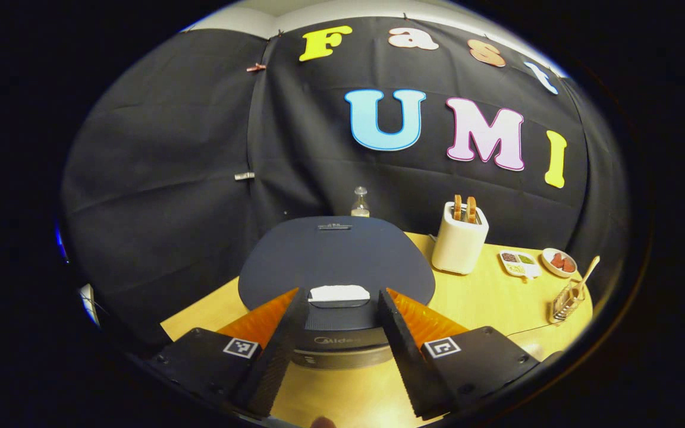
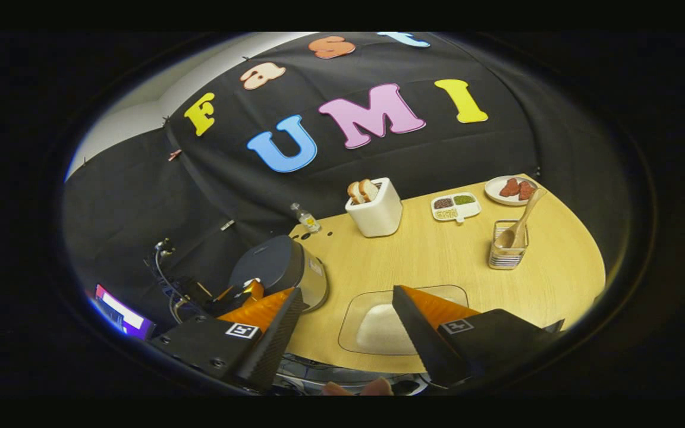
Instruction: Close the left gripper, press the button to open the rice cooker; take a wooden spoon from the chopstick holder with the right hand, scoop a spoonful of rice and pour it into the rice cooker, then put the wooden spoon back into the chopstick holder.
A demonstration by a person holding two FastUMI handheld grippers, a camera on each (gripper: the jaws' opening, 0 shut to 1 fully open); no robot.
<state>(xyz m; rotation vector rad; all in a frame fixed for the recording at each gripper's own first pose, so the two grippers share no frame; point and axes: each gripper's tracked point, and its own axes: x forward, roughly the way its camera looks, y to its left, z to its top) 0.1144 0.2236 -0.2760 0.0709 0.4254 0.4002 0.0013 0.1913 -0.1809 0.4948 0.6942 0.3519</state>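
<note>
The rice cooker (image 1: pixel 336 261) stands on the wooden table with its dark lid down and a white button (image 1: pixel 339 292) at the lid's front. My left gripper (image 1: pixel 342 295) is open, its fingers either side of that button and just short of the cooker. In the right gripper view the cooker (image 2: pixel 277 267) is at the left. My right gripper (image 2: pixel 348 294) is open and holds nothing, above a clear dish of rice (image 2: pixel 378 327). A wooden spoon (image 2: pixel 518 229) leans in the wire chopstick holder (image 2: pixel 508 252) farther right; the same spoon (image 1: pixel 586 273) is at the far right of the left gripper view.
A white toaster with bread (image 2: pixel 375 211) and a small bottle (image 2: pixel 305 218) stand at the back of the table. A divided seasoning dish (image 2: pixel 455 206) and a plate of red food (image 2: pixel 512 189) lie back right. Cables and a lit screen (image 2: pixel 122 315) sit off the table's left.
</note>
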